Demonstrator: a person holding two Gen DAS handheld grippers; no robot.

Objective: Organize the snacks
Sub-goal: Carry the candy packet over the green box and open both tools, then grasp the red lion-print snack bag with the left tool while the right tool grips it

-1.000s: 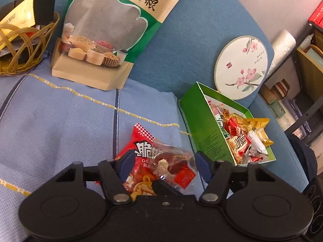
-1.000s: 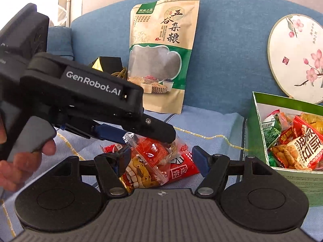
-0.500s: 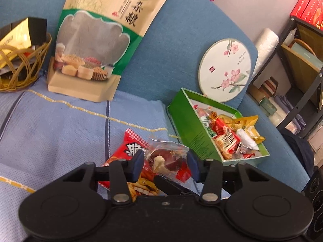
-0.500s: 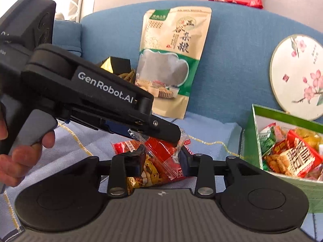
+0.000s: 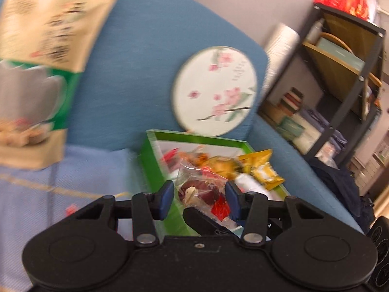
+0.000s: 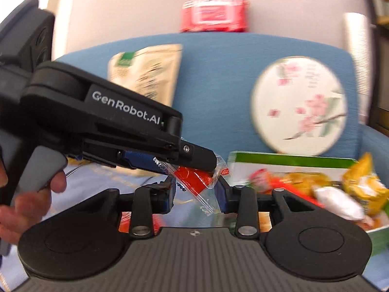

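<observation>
- While blurred by motion, both wrist views readable enough for the main items.
- Left gripper (image 5: pixel 199 196) narrowed onto clear snack packet (image 5: pixel 201 187); blue pads touching its sides, dark red and white contents visible through the wrap.
- Same packet (image 6: pixel 196 179) seen from right wrist view, pinched at left gripper (image 6: pixel 194 164) tip, hanging clear of the cloth, red label showing.
- Right gripper (image 6: pixel 196 194) partly open; packet's lower end dangling between its fingers (image 6: pixel 167 198), contact with them cannot be told.
- Held just in front of green box (image 5: pixel 155 160), near its front wall.
- Green box full of mixed snacks: yellow packets (image 5: pixel 263 170), white wrapper (image 6: pixel 336 203).
- Round floral fan (image 5: pixel 215 90) leaning on blue sofa back (image 5: pixel 136 56) behind box.
- Large grain pouch (image 5: pixel 41 56) upright at left, blurred.
- Light blue cloth (image 5: pixel 48 194) under everything.
- Red pack (image 6: pixel 215 15) on top of sofa back.
</observation>
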